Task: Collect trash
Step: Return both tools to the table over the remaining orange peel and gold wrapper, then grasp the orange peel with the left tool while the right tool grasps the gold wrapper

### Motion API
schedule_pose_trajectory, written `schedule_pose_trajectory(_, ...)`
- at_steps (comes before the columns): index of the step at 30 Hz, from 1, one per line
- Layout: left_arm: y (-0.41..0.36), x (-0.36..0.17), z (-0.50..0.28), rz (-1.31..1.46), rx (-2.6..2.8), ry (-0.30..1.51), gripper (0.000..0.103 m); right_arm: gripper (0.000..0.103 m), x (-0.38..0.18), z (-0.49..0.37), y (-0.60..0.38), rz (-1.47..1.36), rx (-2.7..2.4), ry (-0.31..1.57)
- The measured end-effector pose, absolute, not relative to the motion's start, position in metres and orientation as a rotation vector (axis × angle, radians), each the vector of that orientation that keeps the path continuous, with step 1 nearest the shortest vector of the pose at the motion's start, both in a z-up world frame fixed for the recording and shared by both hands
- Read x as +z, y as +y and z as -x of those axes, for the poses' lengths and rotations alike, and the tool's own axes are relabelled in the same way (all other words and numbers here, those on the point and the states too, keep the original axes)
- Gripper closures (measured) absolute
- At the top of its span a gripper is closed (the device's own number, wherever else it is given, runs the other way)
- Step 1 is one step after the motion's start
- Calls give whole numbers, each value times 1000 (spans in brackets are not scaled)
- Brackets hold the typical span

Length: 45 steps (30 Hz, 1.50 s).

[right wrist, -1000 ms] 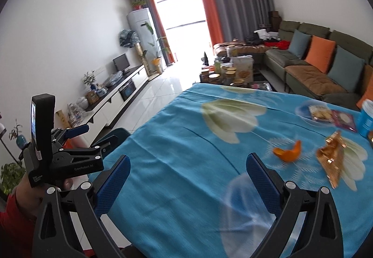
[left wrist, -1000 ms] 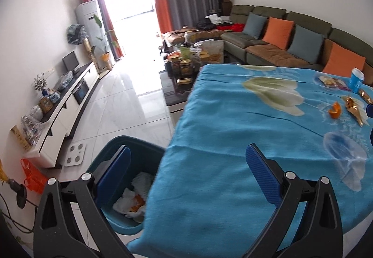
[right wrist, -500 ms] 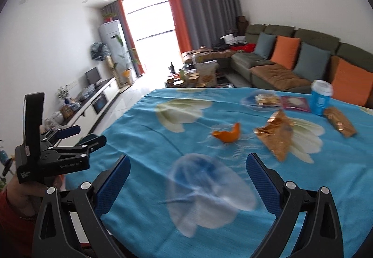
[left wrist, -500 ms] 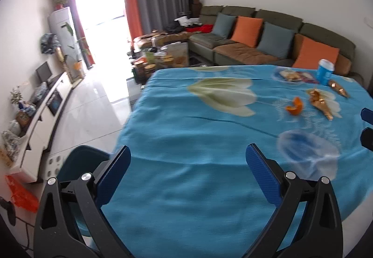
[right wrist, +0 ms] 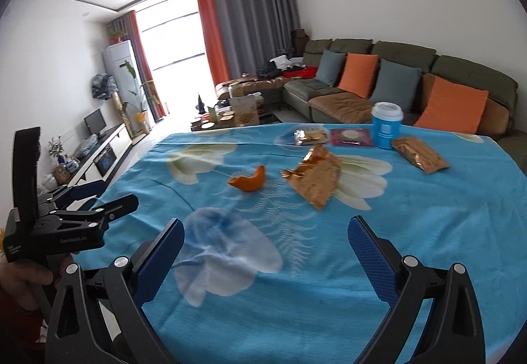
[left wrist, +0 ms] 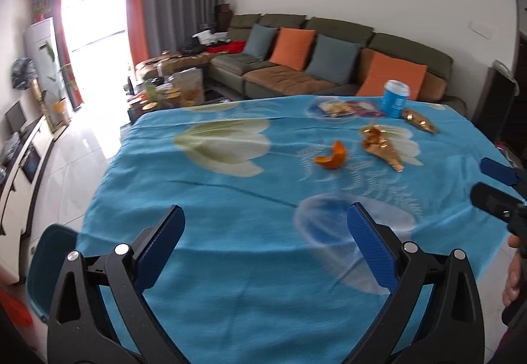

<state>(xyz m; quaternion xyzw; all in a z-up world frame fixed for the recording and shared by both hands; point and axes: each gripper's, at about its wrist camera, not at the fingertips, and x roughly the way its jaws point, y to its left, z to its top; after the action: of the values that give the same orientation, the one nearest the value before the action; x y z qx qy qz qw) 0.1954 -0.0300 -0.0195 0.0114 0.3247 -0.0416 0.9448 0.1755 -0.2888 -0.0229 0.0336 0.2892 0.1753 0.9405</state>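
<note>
Trash lay scattered on the far half of the surface [right wrist: 428, 265], which was covered by a blue flowered cloth. Taking the orange peel [right wrist: 249, 181] as the landmark: a crumpled gold wrapper [right wrist: 316, 178] lay just beside it on the right, a second gold packet [right wrist: 418, 154] sat farther right and beyond, a blue cup [right wrist: 386, 124] with a white lid stood upright behind that, and two flat snack packets [right wrist: 332, 135] lay beyond the peel near the far edge.

Compared with a second earlier, the left view had swung away from the teal bin [left wrist: 49, 268]. Then the bin filled the lower left with white and orange scraps visible inside; now only part of its rim showed at the left edge, beside the cloth's corner, and the peel [left wrist: 331, 157] and wrapper [left wrist: 378, 146] sat nearer the middle of the view. In the right view the peel and wrapper had likewise come closer and more central.

The left tongs [left wrist: 265, 245] hovered above the near part of the cloth, released, gripping nothing. The right tongs [right wrist: 266, 260] hovered likewise, spread wide and empty, short of the peel. Each pair was held level by a hand [right wrist: 29, 275] at its handle, the left one beside the right at the cloth's near left edge.
</note>
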Motion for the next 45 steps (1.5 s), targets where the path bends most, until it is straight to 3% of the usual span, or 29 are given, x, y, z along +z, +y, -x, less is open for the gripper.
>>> schedule_pose_trajectory(13,-63,-26,-251,-27,-192,696,6,7,-39,-247,-286,50,283,645)
schedule_pose_trajectory(26,-77,-63,-331,-99,-194,852,6,9,-71,-326,-257,229,290,781)
schedule_pose_trajectory(30,-88,-70,-346,-130,-219,866,6,15,-79,-336,-252,257,291,805)
schedule_pose_trajectory(37,-104,-84,-363,-152,-267,899,28,30,-85,-342,-253,256,306,824)
schedule_pose_trajectory(45,-117,-91,-365,-147,-338,909,42,53,-88,-343,-257,231,338,833)
